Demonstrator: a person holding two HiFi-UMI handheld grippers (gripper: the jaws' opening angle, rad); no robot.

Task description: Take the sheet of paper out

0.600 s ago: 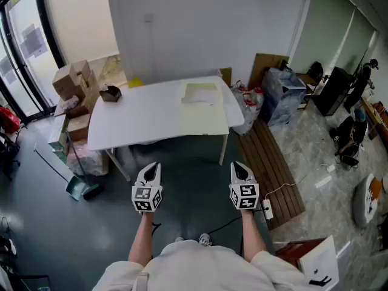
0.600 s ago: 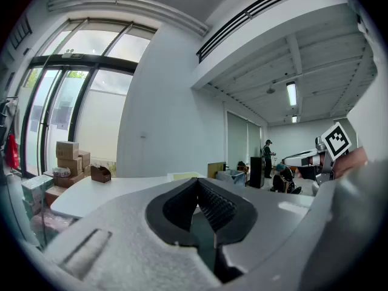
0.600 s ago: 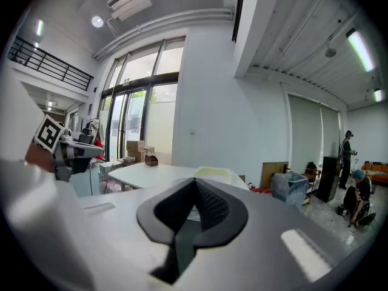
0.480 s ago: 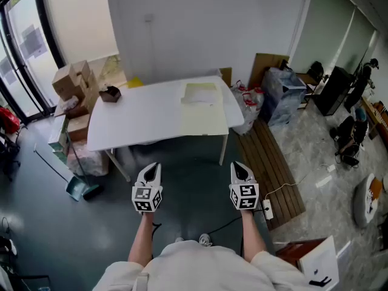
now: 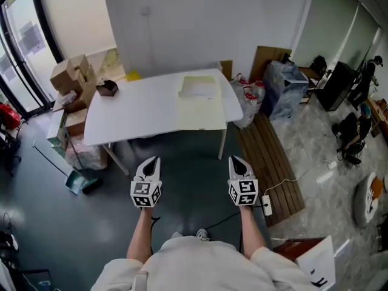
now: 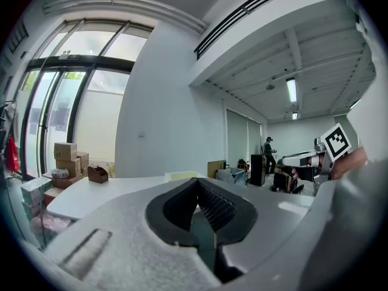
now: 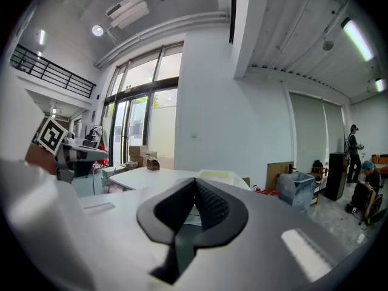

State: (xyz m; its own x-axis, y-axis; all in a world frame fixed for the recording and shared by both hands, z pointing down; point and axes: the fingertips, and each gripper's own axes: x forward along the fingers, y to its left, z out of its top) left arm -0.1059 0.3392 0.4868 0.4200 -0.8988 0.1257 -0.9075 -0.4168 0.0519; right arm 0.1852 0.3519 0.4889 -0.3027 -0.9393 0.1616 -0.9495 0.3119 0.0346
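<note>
1. Left gripper (image 5: 150,162) and right gripper (image 5: 237,160): jaws clenched with nothing between them. Both are held near level, well short of the desk (image 5: 133,111).
2. Paper (image 5: 199,88) lies at the desk's far right, on a pale yellow folder (image 5: 203,115). Whether it is tucked in cannot be told.
3. Progress: nothing done yet. Left to do: approach, grasp, pull the sheet out.

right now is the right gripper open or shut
Shut: the right gripper has its jaws pressed together, with nothing between them.
</note>
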